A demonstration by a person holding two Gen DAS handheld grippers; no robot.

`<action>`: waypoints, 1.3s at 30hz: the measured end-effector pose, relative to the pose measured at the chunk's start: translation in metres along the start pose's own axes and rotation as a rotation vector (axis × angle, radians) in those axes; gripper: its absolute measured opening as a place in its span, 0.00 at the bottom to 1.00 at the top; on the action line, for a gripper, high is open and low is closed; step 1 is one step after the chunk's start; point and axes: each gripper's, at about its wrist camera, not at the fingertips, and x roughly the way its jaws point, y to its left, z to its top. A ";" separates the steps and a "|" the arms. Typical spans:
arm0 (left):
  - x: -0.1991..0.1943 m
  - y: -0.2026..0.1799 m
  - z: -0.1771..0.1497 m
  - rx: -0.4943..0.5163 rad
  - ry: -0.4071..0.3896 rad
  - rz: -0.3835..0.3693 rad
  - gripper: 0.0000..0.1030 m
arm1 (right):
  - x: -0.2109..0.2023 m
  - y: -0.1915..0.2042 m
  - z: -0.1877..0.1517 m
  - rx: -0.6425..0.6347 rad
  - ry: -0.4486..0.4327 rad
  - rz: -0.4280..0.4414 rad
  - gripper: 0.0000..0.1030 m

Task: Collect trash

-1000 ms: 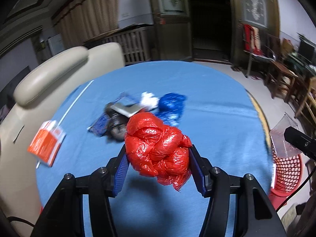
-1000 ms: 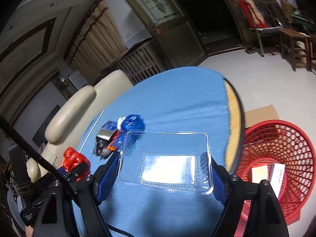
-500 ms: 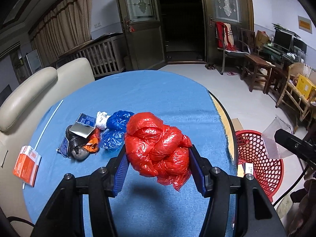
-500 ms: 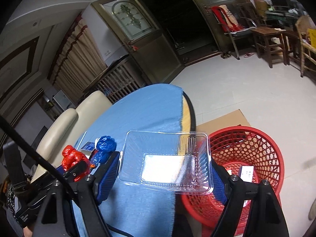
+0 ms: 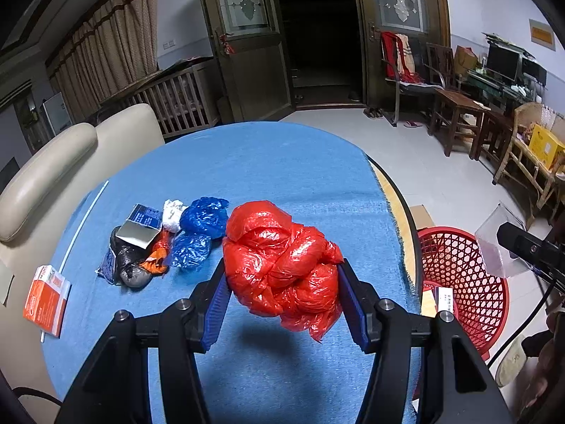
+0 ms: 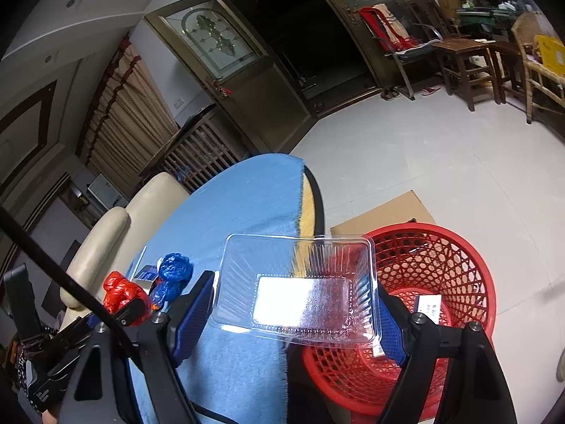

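My left gripper (image 5: 284,289) is shut on a crumpled red plastic bag (image 5: 282,265) and holds it above the blue tablecloth (image 5: 268,162). My right gripper (image 6: 293,311) is shut on a clear plastic tray (image 6: 296,289) and holds it over the table's edge, partly above the red mesh basket (image 6: 434,282). The basket stands on the floor right of the table (image 5: 466,279) with small boxes (image 6: 427,305) inside. More trash lies on the cloth: blue bags (image 5: 203,219), a white wad (image 5: 172,212), a black bag (image 5: 127,261), a silver card (image 5: 137,235).
An orange box (image 5: 46,300) lies at the table's left edge beside a cream sofa (image 5: 53,166). Flat cardboard (image 6: 385,212) lies on the floor behind the basket. Wooden chairs and stools (image 5: 455,113) stand at the far right by the doorway.
Both grippers have swung right with their loads. The clear tray has moved from over the table to its edge above the basket. The red bag is still gripped.
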 end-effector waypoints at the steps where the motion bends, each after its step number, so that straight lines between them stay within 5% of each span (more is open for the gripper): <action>1: 0.001 -0.001 0.000 0.001 0.002 -0.001 0.58 | 0.001 -0.002 0.000 0.004 0.002 -0.003 0.81; 18: 0.004 -0.007 -0.004 0.000 0.021 0.009 0.58 | 0.001 -0.070 -0.005 0.108 0.034 -0.111 0.81; 29: 0.014 -0.029 0.000 0.037 0.041 -0.043 0.58 | 0.038 -0.097 -0.020 0.137 0.181 -0.224 0.85; 39: 0.023 -0.085 0.010 0.131 0.038 -0.147 0.58 | 0.019 -0.112 -0.004 0.205 0.107 -0.204 0.95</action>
